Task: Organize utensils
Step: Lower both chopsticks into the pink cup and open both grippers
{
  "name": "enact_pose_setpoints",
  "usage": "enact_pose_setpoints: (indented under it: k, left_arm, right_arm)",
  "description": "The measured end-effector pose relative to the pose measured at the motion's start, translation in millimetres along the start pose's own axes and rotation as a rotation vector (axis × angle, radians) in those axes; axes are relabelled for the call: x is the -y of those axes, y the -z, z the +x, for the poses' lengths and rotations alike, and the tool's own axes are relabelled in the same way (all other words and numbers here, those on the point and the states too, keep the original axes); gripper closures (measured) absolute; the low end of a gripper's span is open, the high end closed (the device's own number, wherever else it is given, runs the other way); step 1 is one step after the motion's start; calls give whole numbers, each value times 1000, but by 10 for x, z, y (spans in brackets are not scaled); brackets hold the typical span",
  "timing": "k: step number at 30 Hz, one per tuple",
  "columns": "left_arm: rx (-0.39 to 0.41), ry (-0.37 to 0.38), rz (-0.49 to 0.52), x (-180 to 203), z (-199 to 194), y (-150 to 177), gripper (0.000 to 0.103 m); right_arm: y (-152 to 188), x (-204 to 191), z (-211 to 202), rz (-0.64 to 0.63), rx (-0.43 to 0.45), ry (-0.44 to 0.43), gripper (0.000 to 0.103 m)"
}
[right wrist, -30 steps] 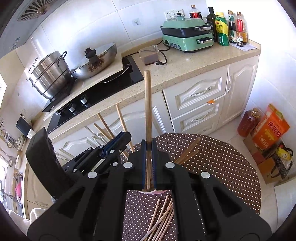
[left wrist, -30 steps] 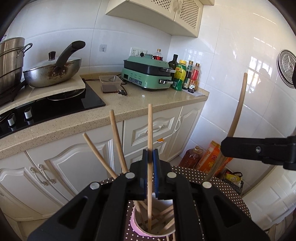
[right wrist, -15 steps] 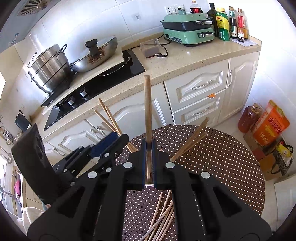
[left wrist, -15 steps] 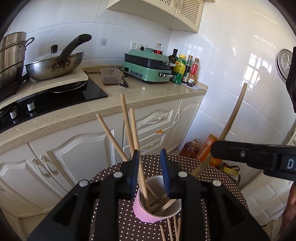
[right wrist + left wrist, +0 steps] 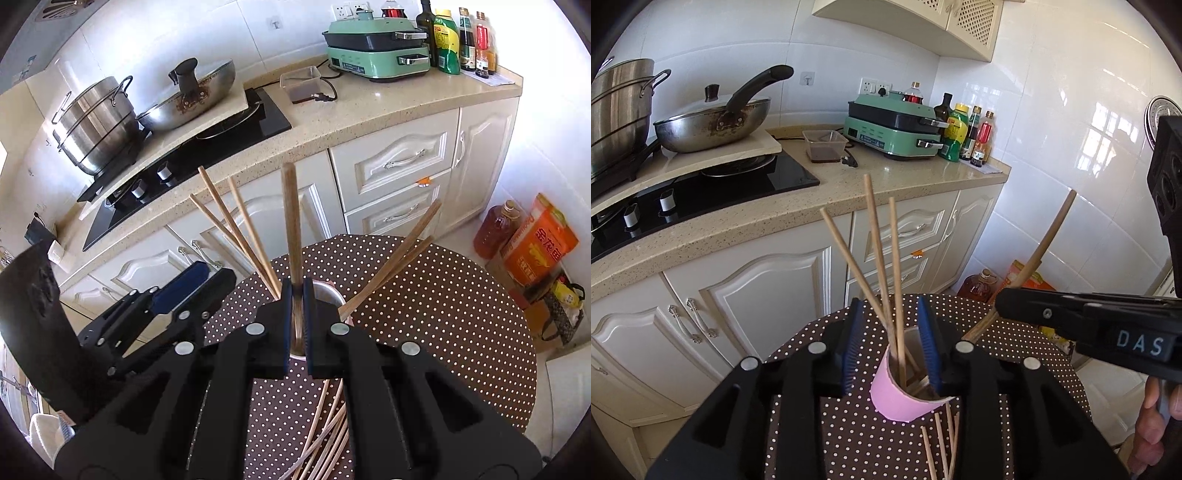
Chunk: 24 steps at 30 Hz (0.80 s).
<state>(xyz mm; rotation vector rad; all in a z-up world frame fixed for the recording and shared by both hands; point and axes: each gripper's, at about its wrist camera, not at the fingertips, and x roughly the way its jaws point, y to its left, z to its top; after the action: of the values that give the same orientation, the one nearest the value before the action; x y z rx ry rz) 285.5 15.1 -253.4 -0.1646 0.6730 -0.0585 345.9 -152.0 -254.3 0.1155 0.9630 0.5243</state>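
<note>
1. Your task is partly done: several light chopsticks [image 5: 877, 258] stand in the pink cup [image 5: 905, 398] on the polka-dot table [image 5: 461, 295], leaning toward 11 o'clock, and two darker ones [image 5: 399, 266] lean toward 2 o'clock.
2. What is left: a loose bundle of chopsticks [image 5: 325, 435] lies on the cloth at 6 o'clock of the cup, not yet collected.
3. Your right gripper [image 5: 296, 314] has its fingers clamped on a dark chopstick [image 5: 291, 229], held upright with its lower end over or inside the cup; I cannot tell whether it touches the bottom.
4. Your left gripper [image 5: 892, 347] has its fingers wide apart, either side of the cup, holding nothing.
5. Against a second ago: your left gripper was closed on a light chopstick; it has since let go, that stick now rests in the cup, and the gripper has pulled back. Your right gripper keeps its grip.
</note>
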Motion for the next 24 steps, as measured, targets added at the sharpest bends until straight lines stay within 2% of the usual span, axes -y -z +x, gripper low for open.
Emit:
enact_pose_setpoints:
  k: [5,13,15,17,19,24]
  left_arm:
    - [-21,-11,-17,-60,-29,33,63]
    - [-40,-14,-28,-84,-94,89,59]
    - [-45,-17,-32,-88,-108,98,59]
    - [-44,-18,-33,-82,-139,112,59]
    - [-41,-23,-32,-81,-170,116,58]
    - [-37,-43,-40,-94,-252,142,58]
  right_arm:
    - [44,-8,55,19,-19,-7,95]
    - [104,-42,54,30,-36,-13,94]
    - [113,-46,42,32,-35,-20,88]
    - [129,-54,19,35,-27,-19,70]
    - [139,-56,-12,38,-14,-18,60]
    - [171,-52,-83,39,-4,-21,60]
